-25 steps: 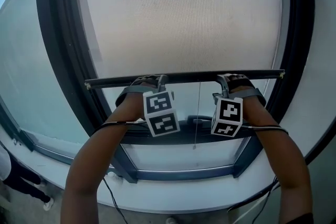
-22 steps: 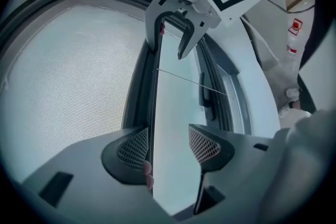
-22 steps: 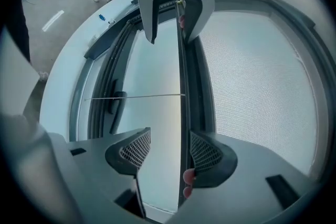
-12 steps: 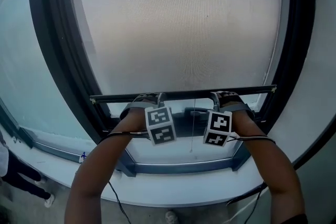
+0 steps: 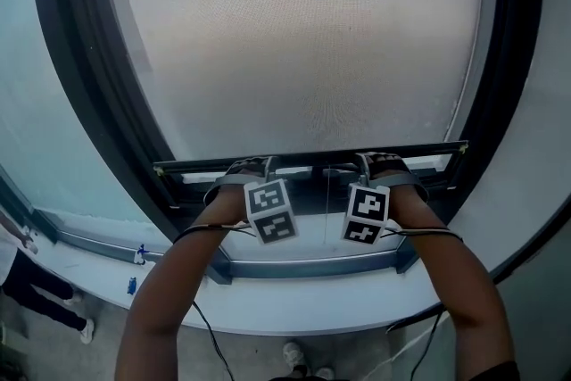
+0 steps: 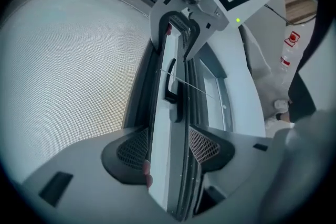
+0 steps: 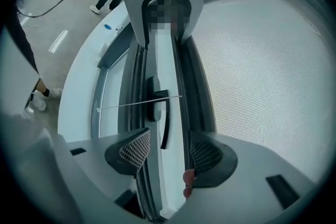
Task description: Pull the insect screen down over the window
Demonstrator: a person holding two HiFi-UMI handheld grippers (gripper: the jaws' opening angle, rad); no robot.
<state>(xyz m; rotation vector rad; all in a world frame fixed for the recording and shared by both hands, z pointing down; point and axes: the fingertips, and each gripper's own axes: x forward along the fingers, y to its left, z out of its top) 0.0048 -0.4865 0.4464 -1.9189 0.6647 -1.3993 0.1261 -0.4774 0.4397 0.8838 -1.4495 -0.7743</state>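
At the window's lower edge, head view: insect screen (image 5: 303, 40) covers most of the pane. Its bottom bar (image 5: 312, 158) is near the lower window frame (image 5: 312, 265), not touching. My left tool (image 5: 256, 167) and right tool (image 5: 378, 161) are both on the bar.
Left gripper view: jaws narrow, clamped on the bar.
Right gripper view: jaws likewise clamped on the bar, pull cord (image 7: 136, 102) just ahead.

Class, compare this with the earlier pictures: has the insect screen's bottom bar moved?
Yes. The bottom bar has come down and now sits closer to the window's lower frame than before.
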